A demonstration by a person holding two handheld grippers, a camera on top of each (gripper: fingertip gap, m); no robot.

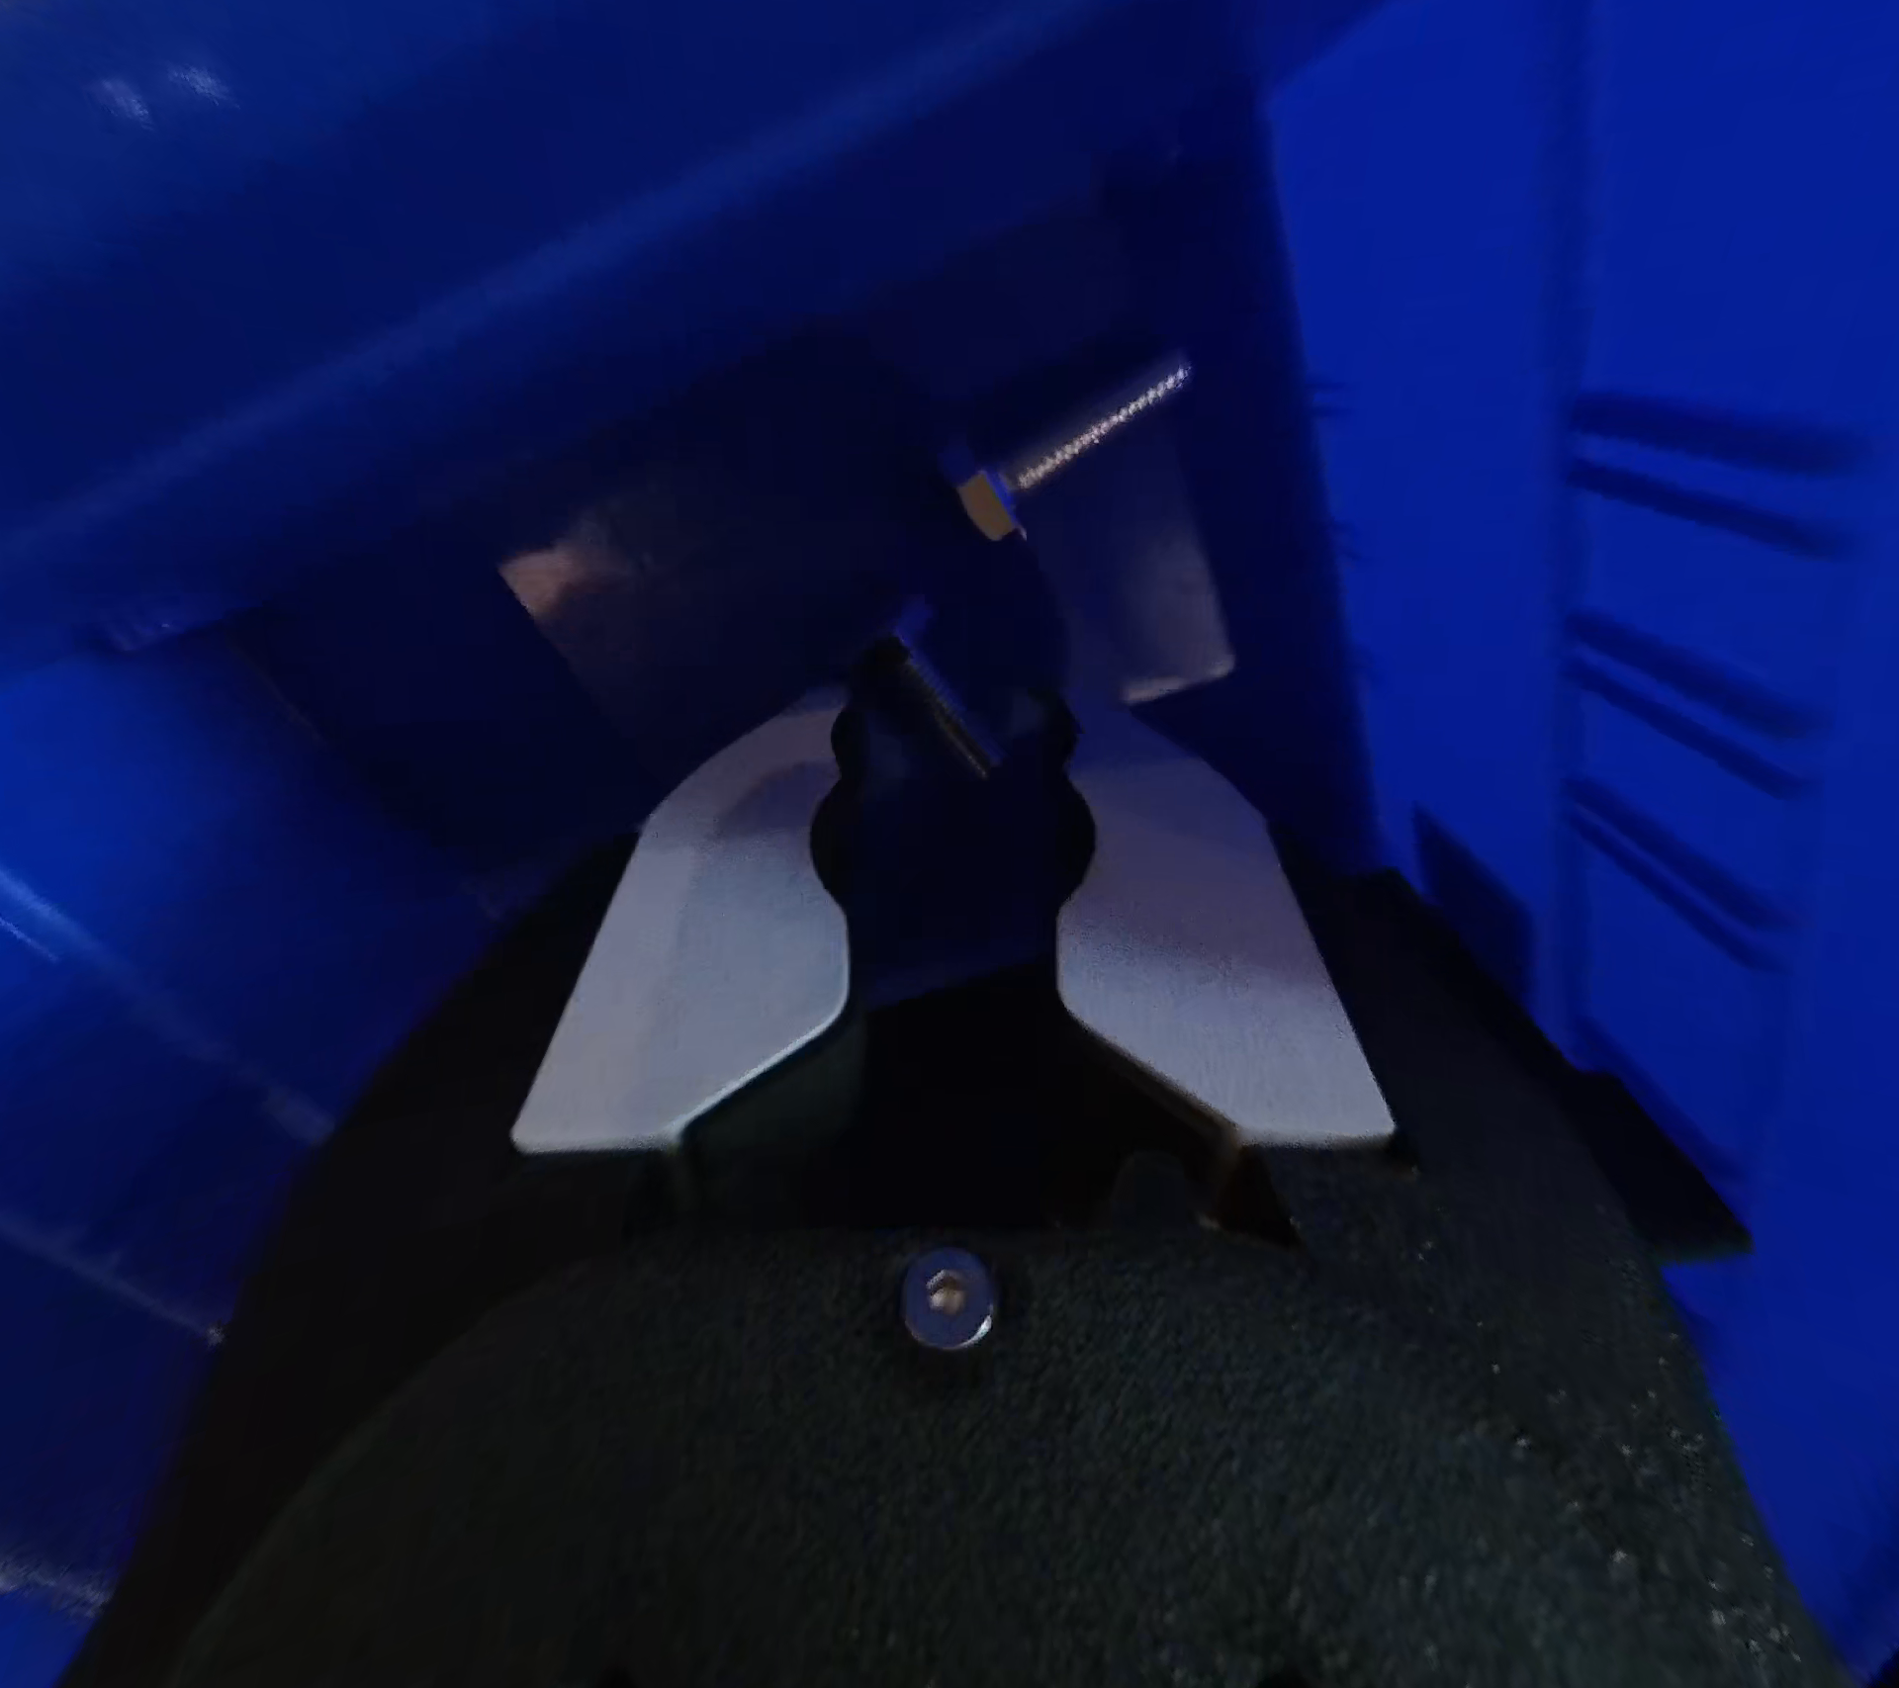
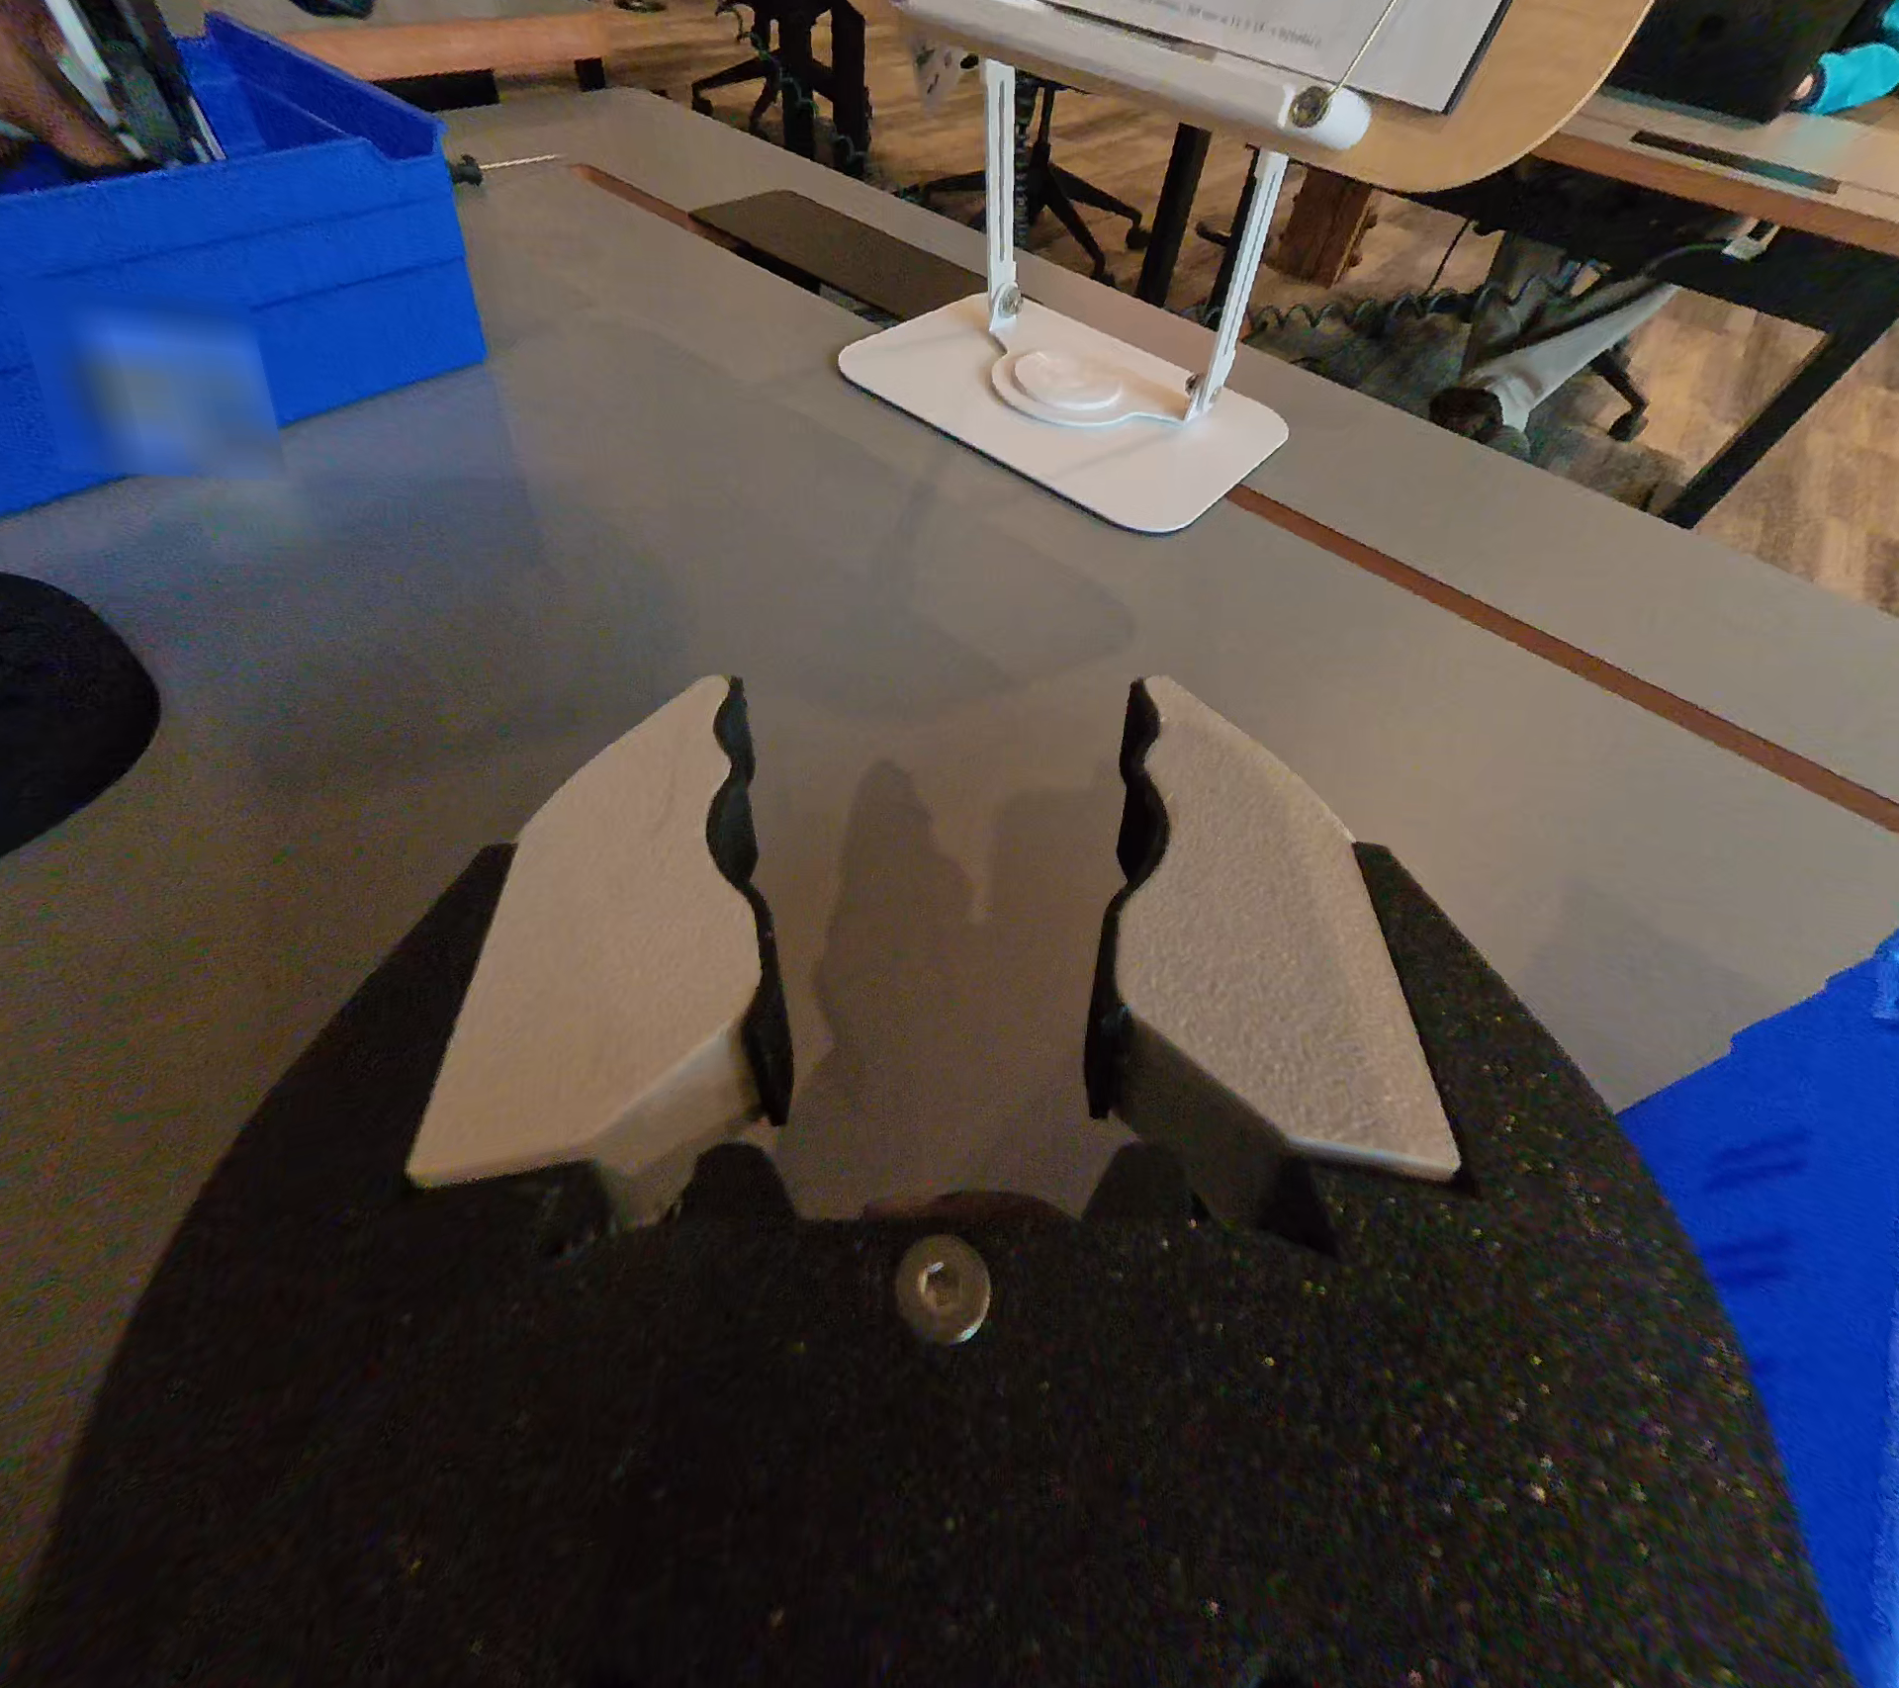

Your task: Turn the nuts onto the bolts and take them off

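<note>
In the left wrist view my left gripper [image 1: 956,719] is deep inside a blue bin [image 1: 617,200]. Its jaws are drawn close on a small threaded bolt [image 1: 945,709] that stands tilted between the fingertips. A second silver bolt [image 1: 1089,432] with a hex piece at its lower end lies just beyond, on the dark bin floor. In the right wrist view my right gripper [image 2: 935,714] is open and empty, a little above the grey table [image 2: 617,560]. The blue bin [image 2: 257,241] stands at far left, with the left gripper's body [image 2: 134,46] reaching into it.
A white stand [image 2: 1058,396] holding an instruction sheet is straight ahead of the right gripper. Another blue thing [image 2: 1798,1279] is at the right edge, a black object [image 2: 51,704] at the left edge. Bin walls [image 1: 1696,509] close in on the left gripper. Across from one pair of fingers to the other is roughly 45 centimeters. The right tips stand about 15 centimeters off the blue thing [image 2: 1798,1279].
</note>
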